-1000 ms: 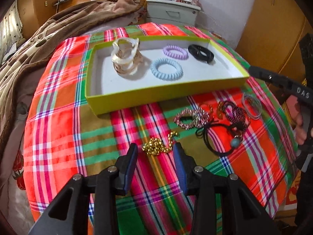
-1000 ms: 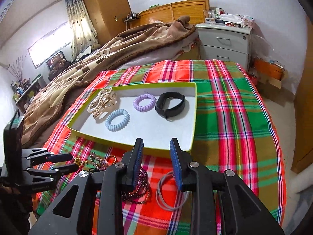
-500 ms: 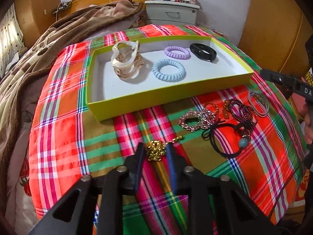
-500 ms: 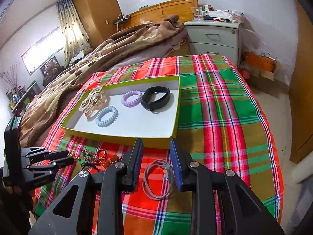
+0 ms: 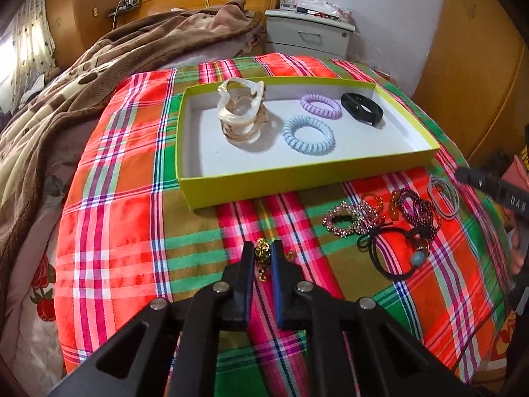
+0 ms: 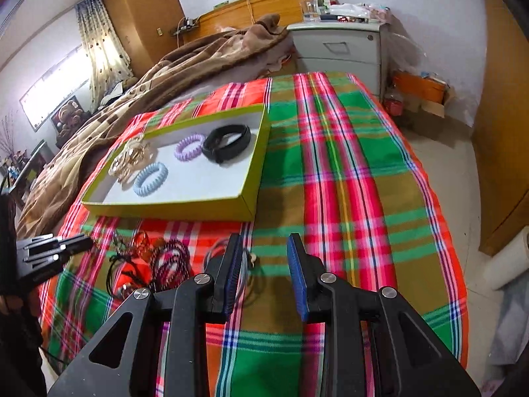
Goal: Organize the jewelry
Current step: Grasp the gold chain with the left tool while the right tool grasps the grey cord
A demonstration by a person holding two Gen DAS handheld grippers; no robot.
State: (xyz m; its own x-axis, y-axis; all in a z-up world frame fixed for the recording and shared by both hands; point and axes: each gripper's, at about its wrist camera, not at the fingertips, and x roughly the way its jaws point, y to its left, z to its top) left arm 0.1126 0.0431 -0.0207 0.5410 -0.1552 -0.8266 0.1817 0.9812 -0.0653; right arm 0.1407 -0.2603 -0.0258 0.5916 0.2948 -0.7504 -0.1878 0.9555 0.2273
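My left gripper point(image 5: 263, 248) is shut on a small gold chain point(image 5: 262, 254) lying on the plaid cloth, in front of the yellow-green tray point(image 5: 297, 182). The tray holds a pearly hair claw point(image 5: 241, 115), a blue spiral tie point(image 5: 308, 135), a purple spiral tie point(image 5: 320, 106) and a black band point(image 5: 362, 108). To the right on the cloth lie a rhinestone bracelet point(image 5: 350, 218), dark bead bracelets point(image 5: 418, 206), a black cord tie point(image 5: 396, 254) and grey ring ties point(image 5: 444, 195). My right gripper point(image 6: 264, 240) hangs open above the cloth, the grey ring ties point(image 6: 215, 253) beside its left finger.
The plaid cloth point(image 6: 347, 172) covers a bed end, with floor beyond its right edge. A brown blanket point(image 5: 82, 82) is heaped at the far left. A grey bedside cabinet point(image 6: 340, 49) stands behind, and wooden wardrobe doors point(image 5: 469, 66) stand at the right.
The left jaws have closed from wide open onto the gold chain. The right gripper has drifted right and lower, so the grey ring ties now sit by its left finger.
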